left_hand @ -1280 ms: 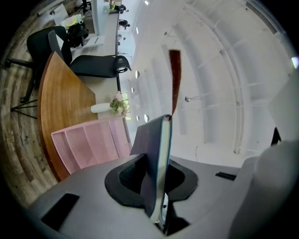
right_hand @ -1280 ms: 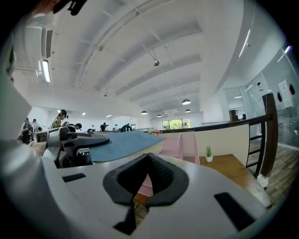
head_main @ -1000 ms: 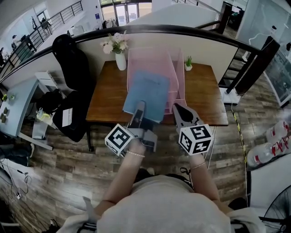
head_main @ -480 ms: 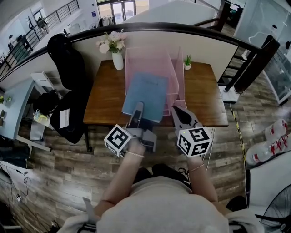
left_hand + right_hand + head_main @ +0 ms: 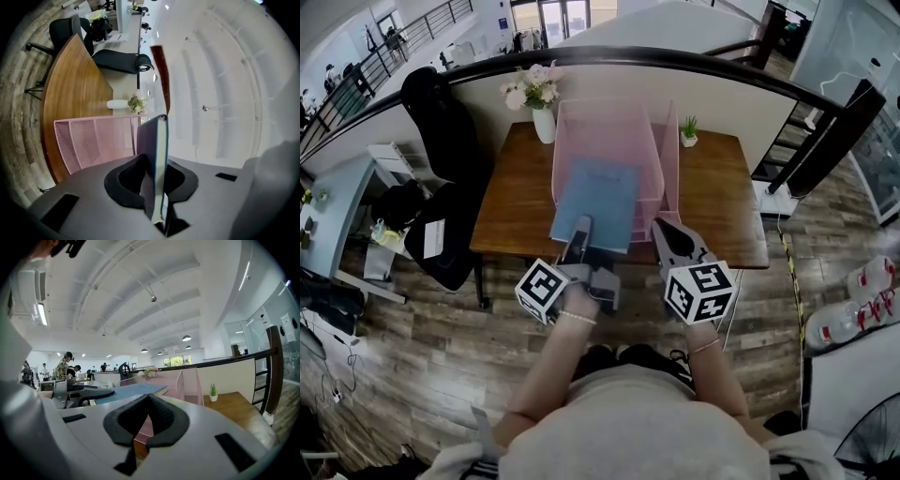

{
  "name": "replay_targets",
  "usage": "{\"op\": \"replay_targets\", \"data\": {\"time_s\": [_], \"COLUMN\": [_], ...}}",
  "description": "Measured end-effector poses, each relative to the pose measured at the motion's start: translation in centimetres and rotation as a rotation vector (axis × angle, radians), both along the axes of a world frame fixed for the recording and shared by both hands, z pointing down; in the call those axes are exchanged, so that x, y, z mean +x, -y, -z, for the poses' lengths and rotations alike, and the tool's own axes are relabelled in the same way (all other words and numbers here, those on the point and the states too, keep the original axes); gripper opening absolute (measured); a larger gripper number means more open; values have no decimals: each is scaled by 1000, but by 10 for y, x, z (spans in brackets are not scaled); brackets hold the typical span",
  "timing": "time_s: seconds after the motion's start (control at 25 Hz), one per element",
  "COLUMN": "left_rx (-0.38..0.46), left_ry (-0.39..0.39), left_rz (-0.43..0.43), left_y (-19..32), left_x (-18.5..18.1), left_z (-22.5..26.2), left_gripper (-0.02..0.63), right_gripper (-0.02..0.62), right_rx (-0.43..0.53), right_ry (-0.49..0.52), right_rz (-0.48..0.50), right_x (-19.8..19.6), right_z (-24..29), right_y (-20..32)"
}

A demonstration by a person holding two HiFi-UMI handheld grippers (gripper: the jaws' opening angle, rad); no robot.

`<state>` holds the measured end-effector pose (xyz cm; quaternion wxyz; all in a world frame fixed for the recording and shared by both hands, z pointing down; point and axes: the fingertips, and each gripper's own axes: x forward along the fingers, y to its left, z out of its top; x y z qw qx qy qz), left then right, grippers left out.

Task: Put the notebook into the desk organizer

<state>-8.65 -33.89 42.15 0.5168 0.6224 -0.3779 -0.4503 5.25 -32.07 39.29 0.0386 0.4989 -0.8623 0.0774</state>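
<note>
A blue notebook (image 5: 595, 202) hangs over the wooden desk (image 5: 511, 206), its far end reaching into the front of the pink mesh desk organizer (image 5: 614, 136). My left gripper (image 5: 578, 234) holds its near edge. In the left gripper view the notebook (image 5: 158, 140) stands edge-on between the jaws, which are closing on it, and the organizer (image 5: 89, 140) lies beyond. My right gripper (image 5: 668, 236) hovers beside it at the desk's front edge, shut and empty. The right gripper view shows the notebook (image 5: 126, 391) lying flat to the left of the organizer (image 5: 187, 380).
A white vase of flowers (image 5: 542, 117) stands at the desk's back left, and a small potted plant (image 5: 688, 131) at the back right. A black office chair (image 5: 441, 122) is left of the desk. A dark railing (image 5: 675, 64) runs behind it.
The notebook and the left gripper have edged a little forward toward the organizer. The right gripper has hardly moved.
</note>
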Motion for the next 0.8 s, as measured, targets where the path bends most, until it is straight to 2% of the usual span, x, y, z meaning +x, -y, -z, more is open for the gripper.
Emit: {"op": "replay_targets", "data": {"time_s": [0.28, 0.48, 0.8], "left_rx": [-30, -45, -22], "left_ry": [-52, -19, 40], "left_rz": [53, 55, 39], "left_y": [2, 8, 25], "left_x": [6, 13, 22], "left_z": [-12, -17, -17], "left_gripper": [60, 58, 64], "right_gripper": [9, 9, 9], "right_rx": [-30, -31, -44], "right_ry": [4, 7, -7], "right_rz": [14, 15, 42], "right_x": [4, 6, -1], "right_z": [-12, -12, -18], "right_y": [1, 4, 7]}}
